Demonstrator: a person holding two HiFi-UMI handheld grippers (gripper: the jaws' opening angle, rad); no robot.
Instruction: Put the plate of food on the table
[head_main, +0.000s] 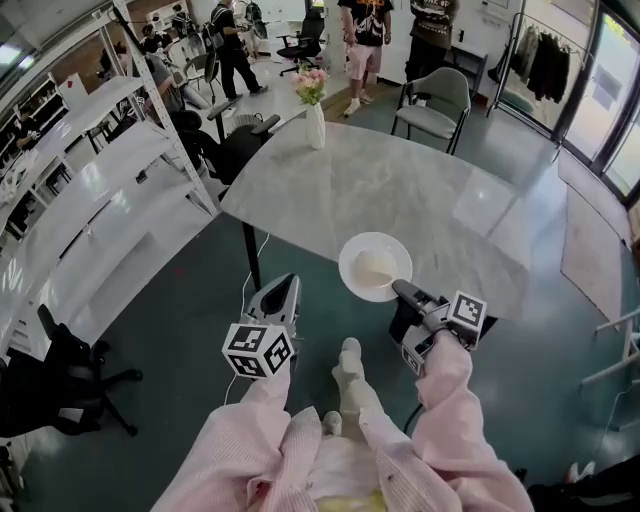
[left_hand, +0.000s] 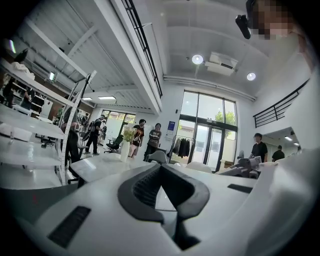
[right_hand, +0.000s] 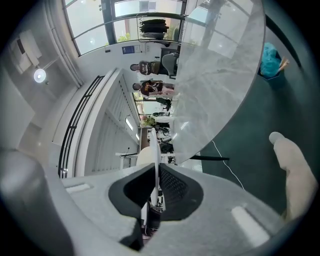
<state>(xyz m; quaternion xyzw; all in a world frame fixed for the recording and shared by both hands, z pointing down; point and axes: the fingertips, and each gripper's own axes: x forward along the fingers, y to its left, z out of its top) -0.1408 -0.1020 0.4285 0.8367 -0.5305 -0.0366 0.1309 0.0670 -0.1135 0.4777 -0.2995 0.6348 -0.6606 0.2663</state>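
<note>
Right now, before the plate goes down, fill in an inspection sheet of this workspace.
Surface: grey marble table.
Job's things: white plate with pale food, at the table's near edge; resting or not, cannot tell.
Clutter: vase of pink flowers at the far edge.
Grippers: right claw shut on the plate's rim; left claw shut, empty.
Cables: white cable near the table leg, above the floor.
Surroundings: white shelving left, chairs, people standing beyond.
</note>
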